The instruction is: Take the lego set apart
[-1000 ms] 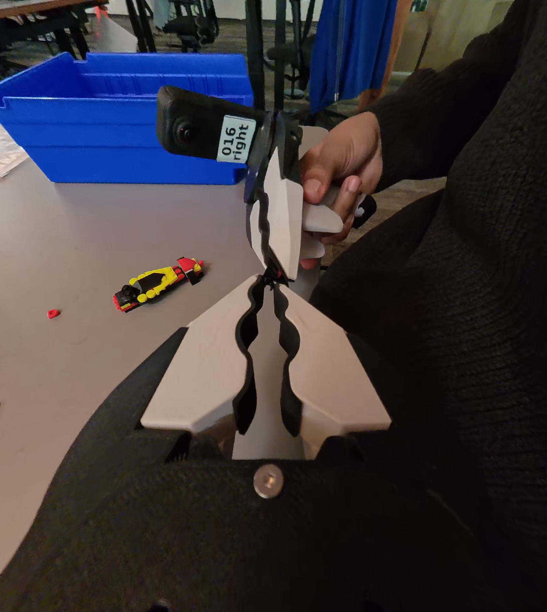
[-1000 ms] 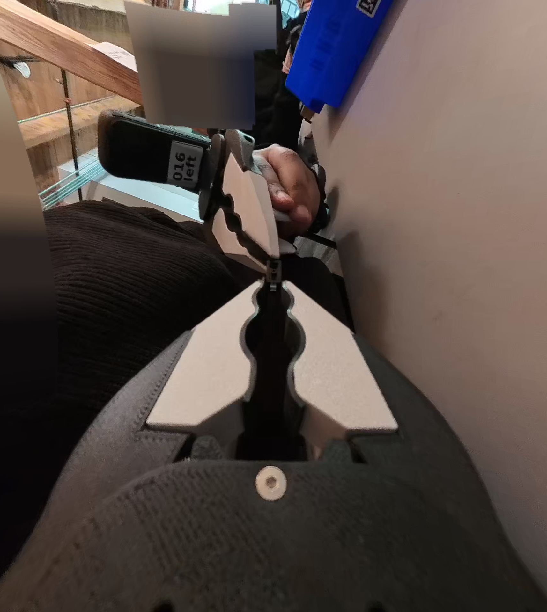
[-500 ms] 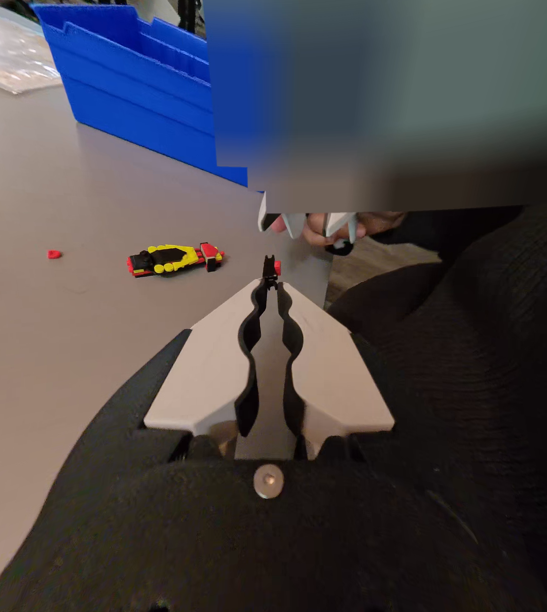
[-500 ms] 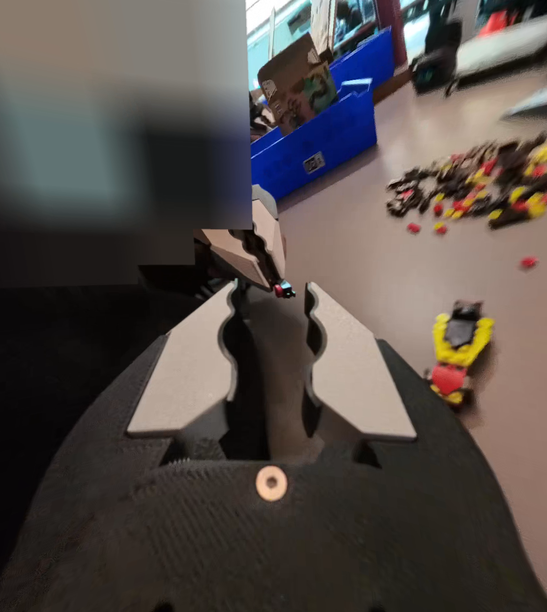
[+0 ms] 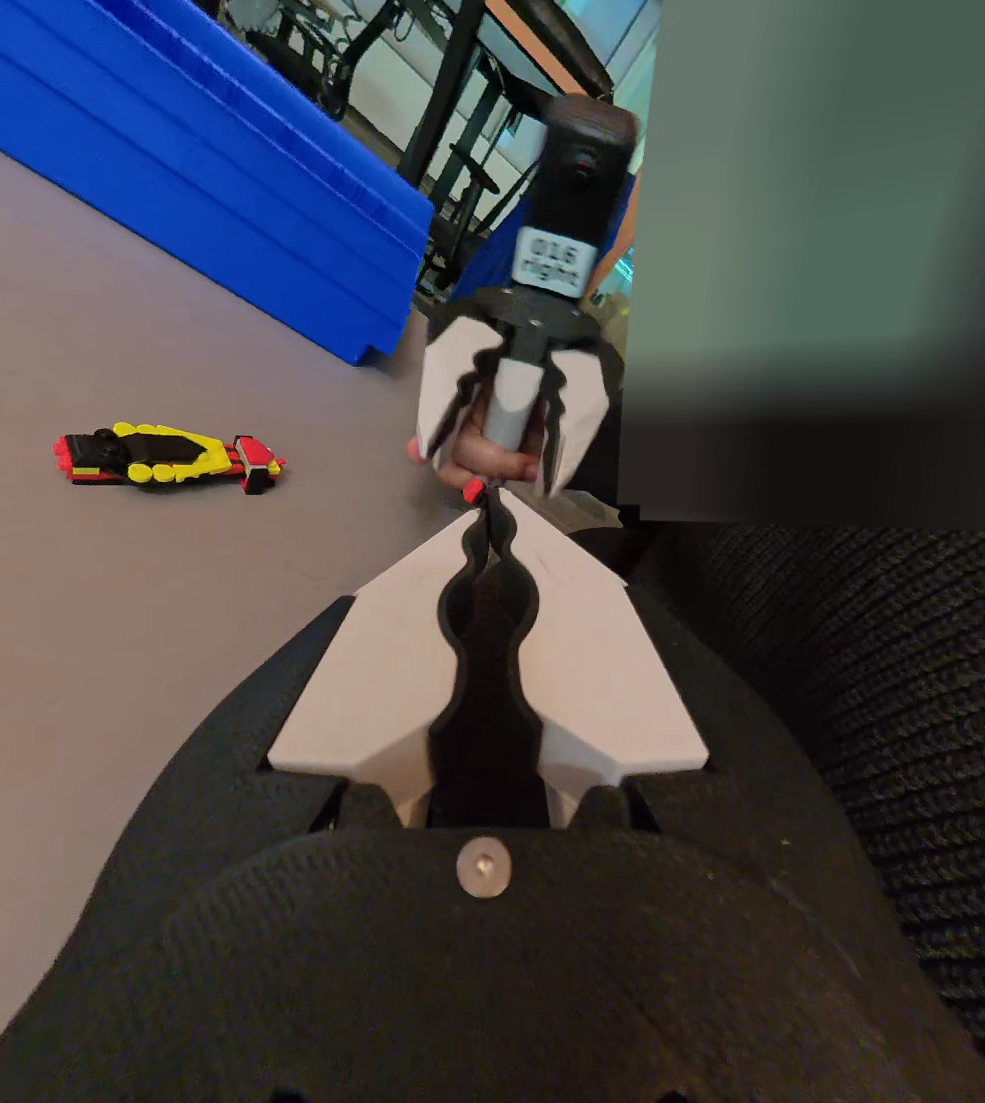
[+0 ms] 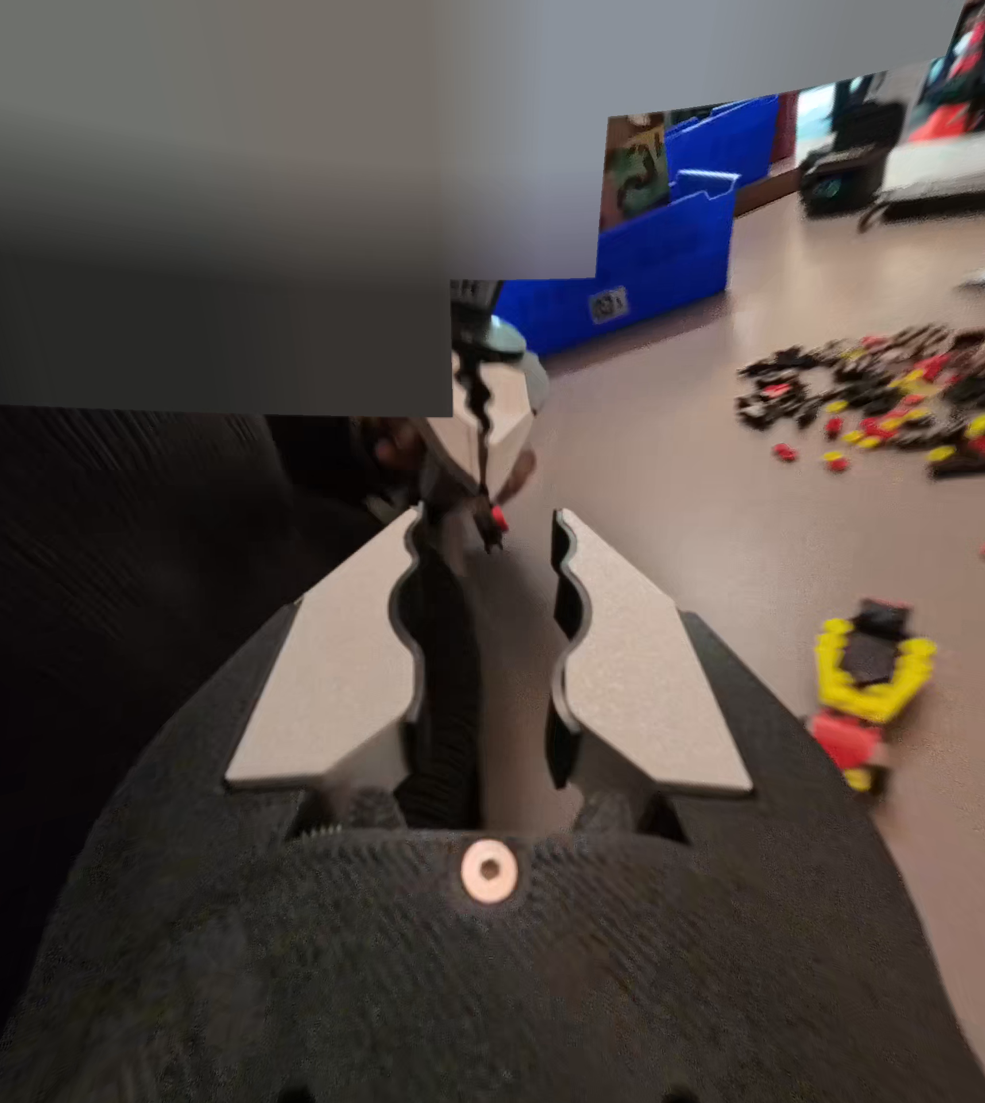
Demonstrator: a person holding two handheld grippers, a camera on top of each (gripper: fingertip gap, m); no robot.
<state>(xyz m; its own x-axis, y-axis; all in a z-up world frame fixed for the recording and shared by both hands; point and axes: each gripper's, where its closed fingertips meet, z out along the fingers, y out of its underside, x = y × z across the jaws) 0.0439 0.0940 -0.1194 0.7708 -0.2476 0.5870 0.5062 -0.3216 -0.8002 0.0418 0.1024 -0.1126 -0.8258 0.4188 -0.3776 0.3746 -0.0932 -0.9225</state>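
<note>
My left gripper (image 5: 493,507) has its jaws pinching a tiny black-and-red lego bit (image 5: 475,490) at mid-frame. My right gripper (image 6: 487,519) has its jaws spread with nothing in them. On the grey counter (image 5: 120,597), the yellow, black and red lego car (image 5: 164,456) lies flat at left. Loose pieces (image 6: 907,400) pile at upper right of my right view, with a blue bin (image 5: 209,161) beyond.
</note>
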